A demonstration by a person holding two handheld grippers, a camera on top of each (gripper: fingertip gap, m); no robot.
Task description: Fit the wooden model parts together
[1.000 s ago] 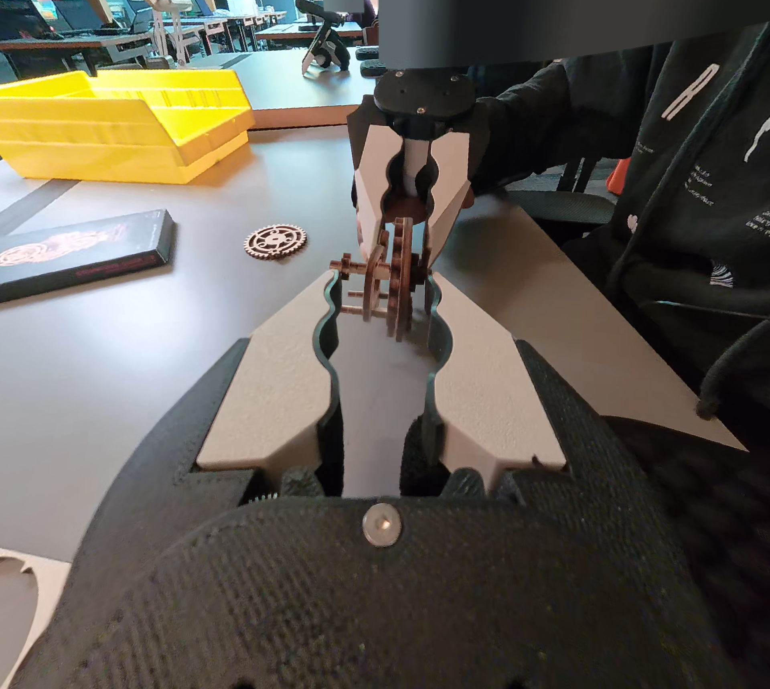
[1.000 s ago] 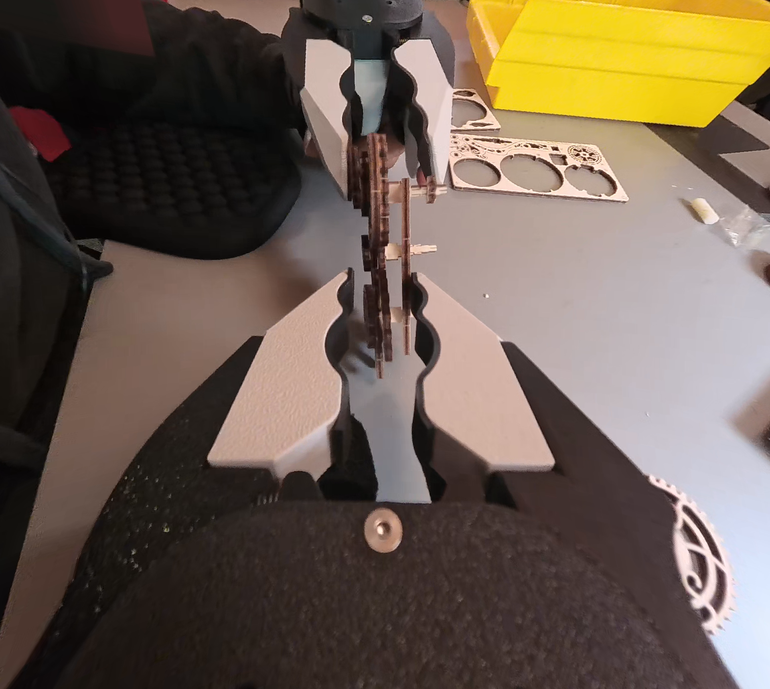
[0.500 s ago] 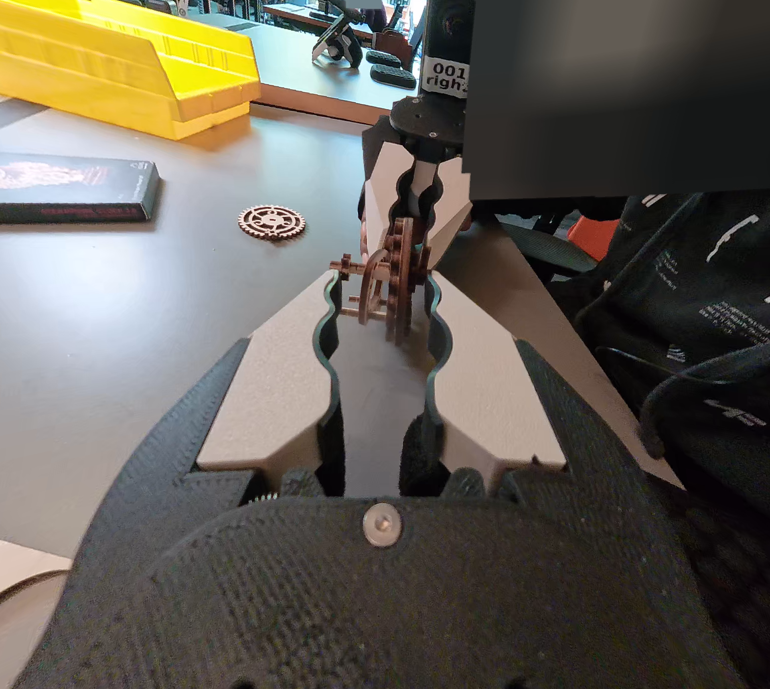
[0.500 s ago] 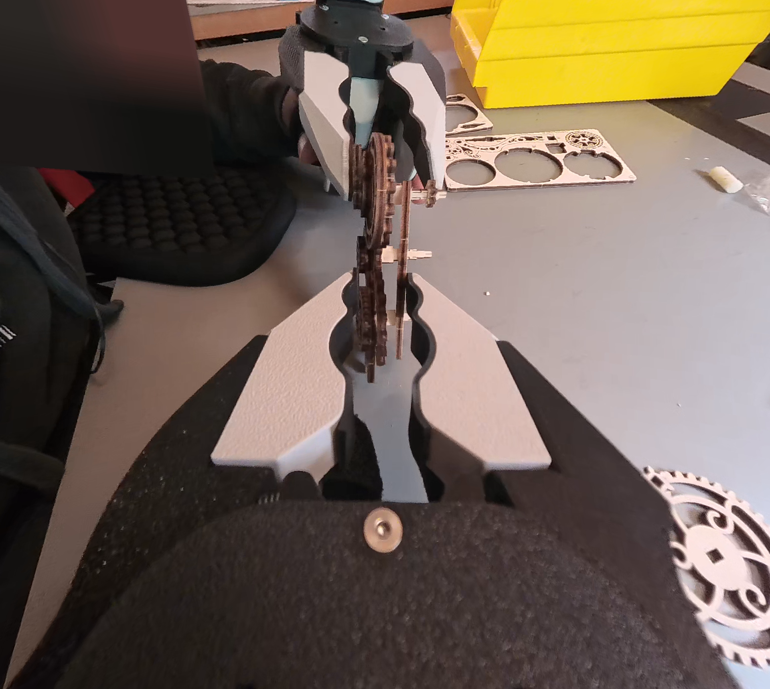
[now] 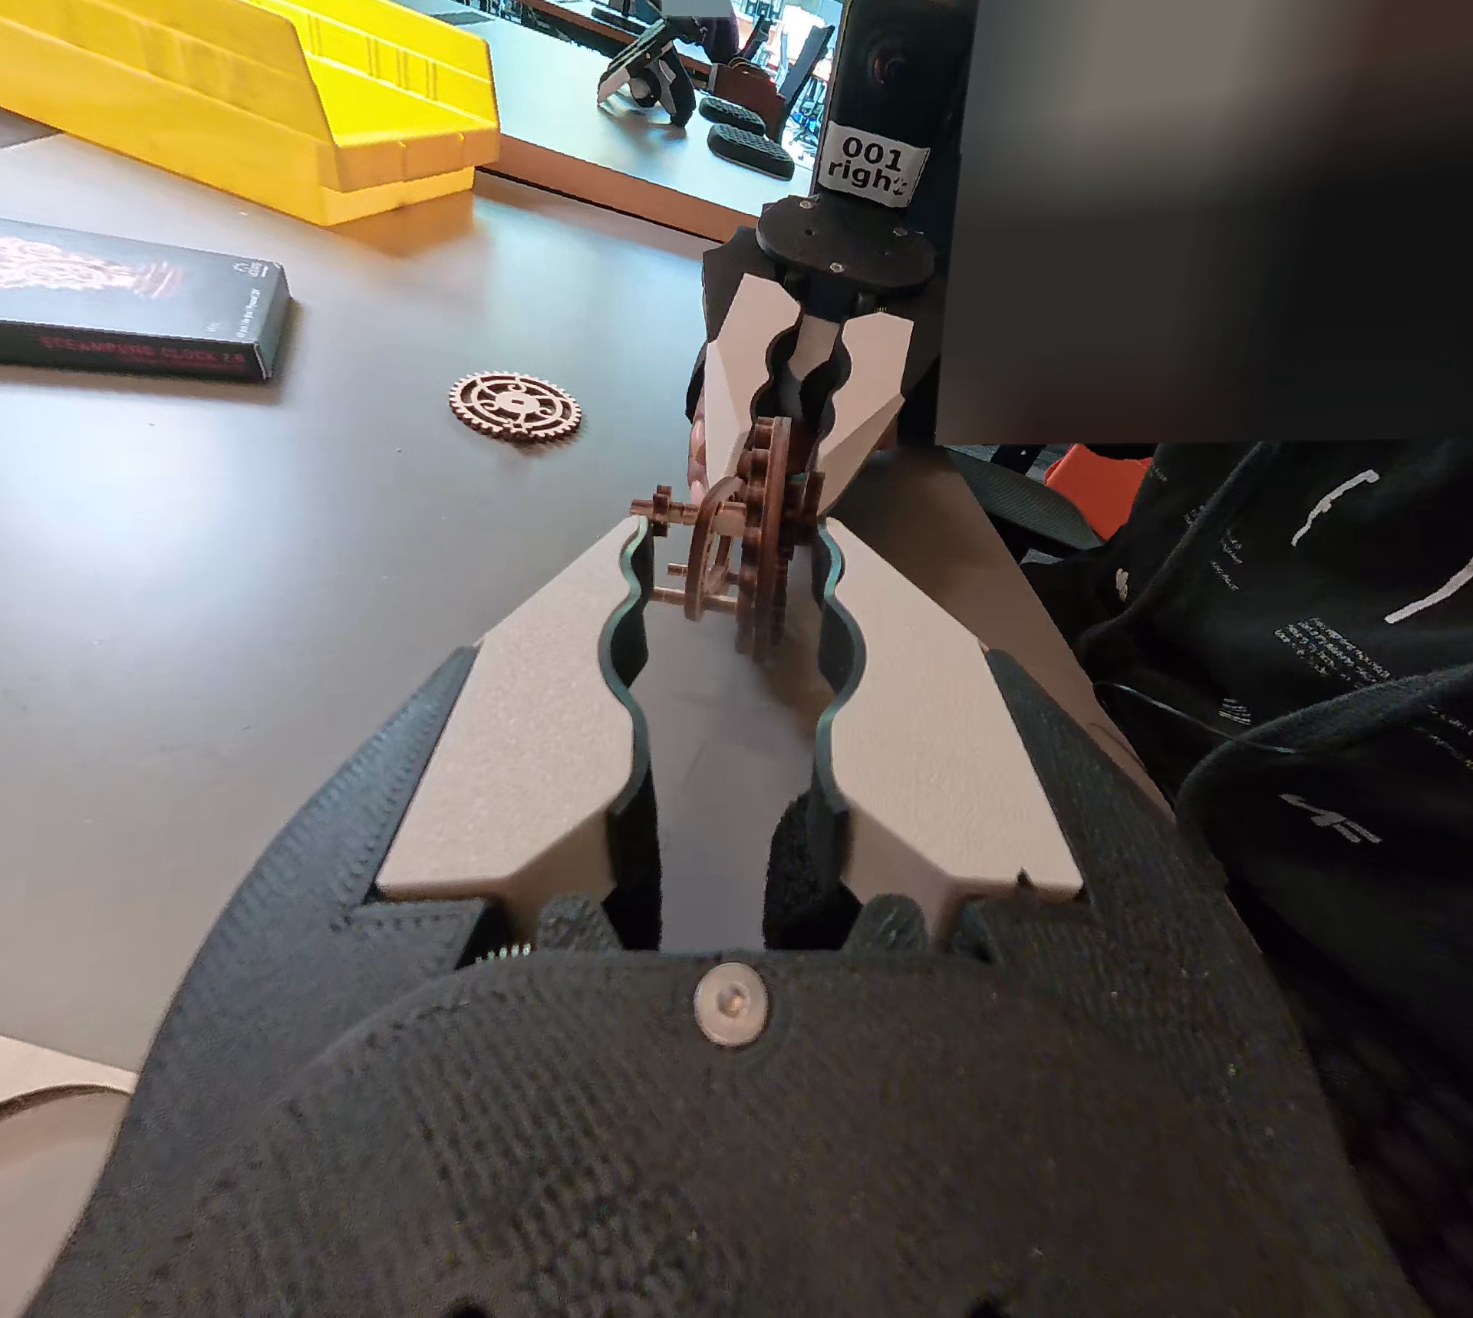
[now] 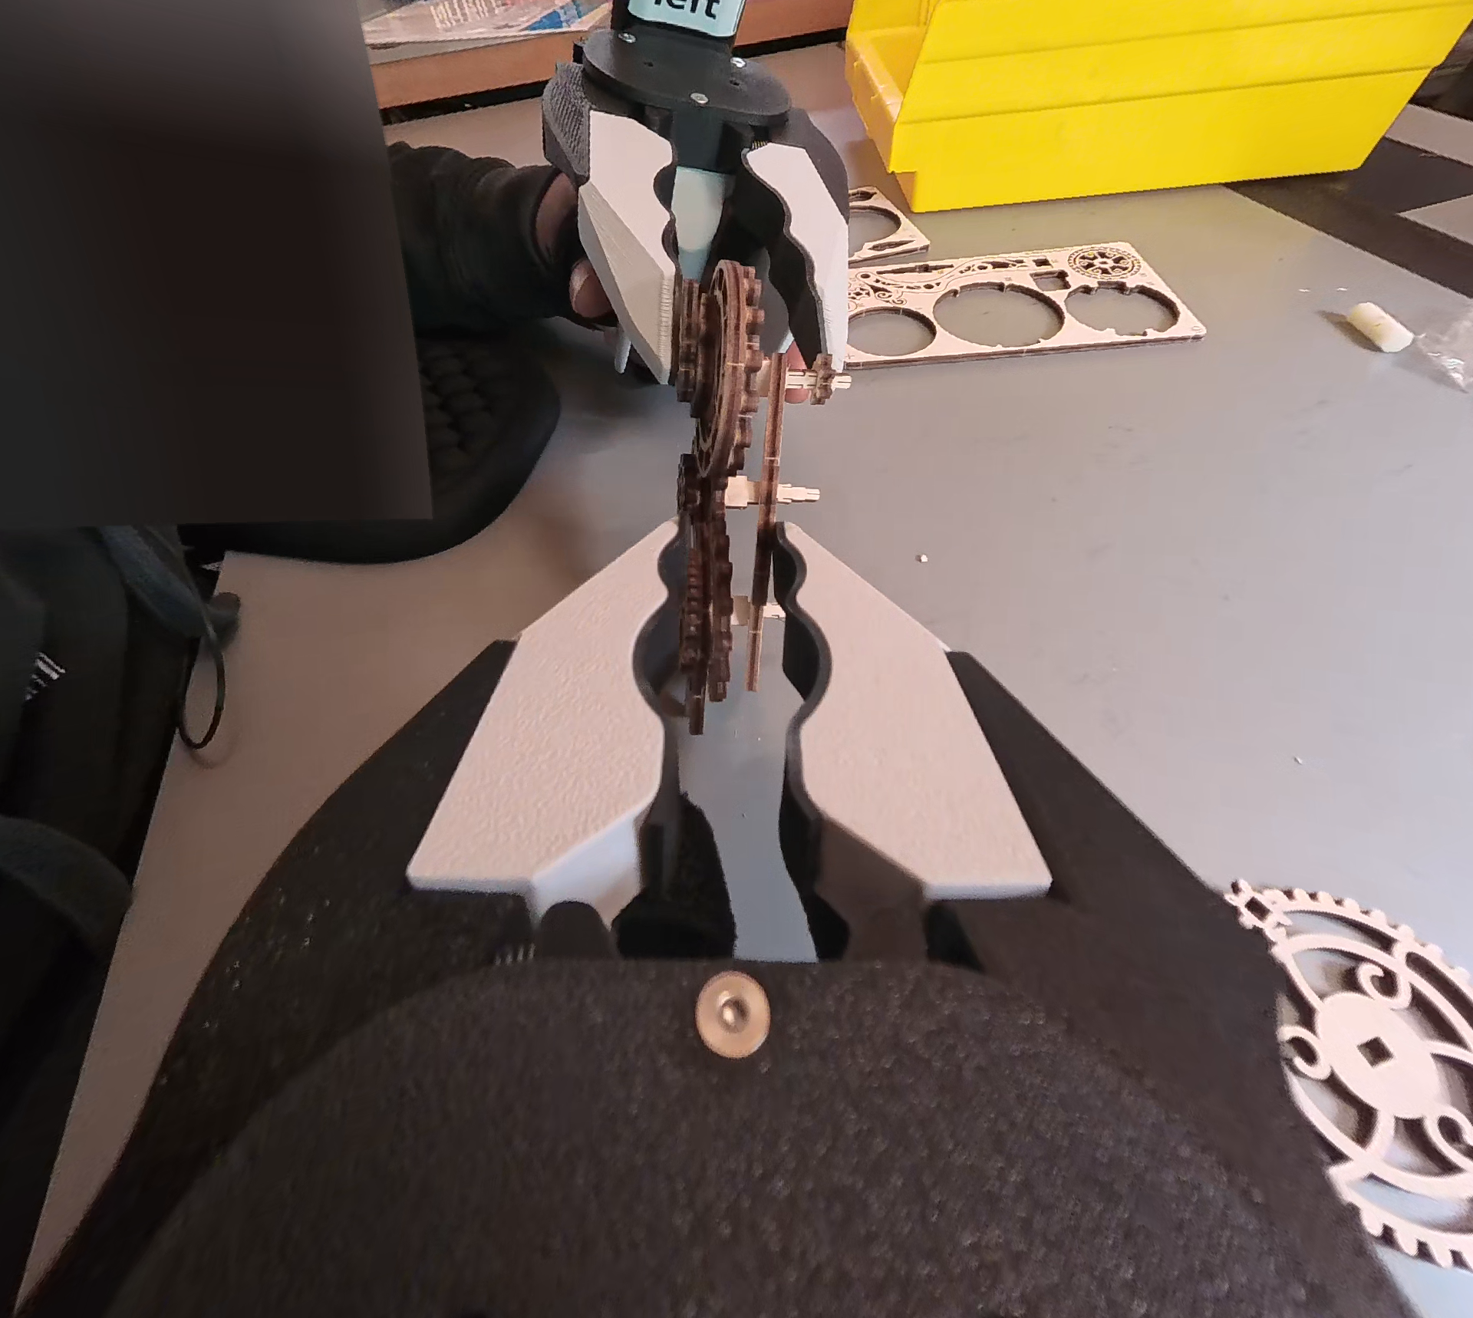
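A brown wooden gear assembly [image 5: 749, 562] of stacked gears, a thin plate and cross axles hangs above the table between both grippers. My left gripper [image 5: 729, 534] is shut on its near end across an axle. One finger presses the small pinion [image 5: 655, 510]. My right gripper [image 6: 729, 546] is shut on the other end of the assembly [image 6: 705, 483], gears and plate between its fingers. The right gripper [image 5: 769, 475] faces me in the left wrist view. The left gripper [image 6: 745, 343] faces me in the right wrist view.
Yellow bins [image 5: 239, 76] [image 6: 1156, 68] stand at the back. A black box [image 5: 135, 315] and a loose small gear [image 5: 514, 405] lie left. Punched-out wooden sheets [image 6: 1012, 315], a large pale gear [image 6: 1371, 1064] and a white stub [image 6: 1375, 327] lie right. A person in dark clothes [image 5: 1275, 642] sits close. The white stub [image 6: 1375, 327] is about equally far from each gripper, around 30 cm.
Both grippers have kept hold of the assembly. They have tilted and shifted together, so each opposing gripper now appears more upright. The large pale gear has come further into the right wrist view.
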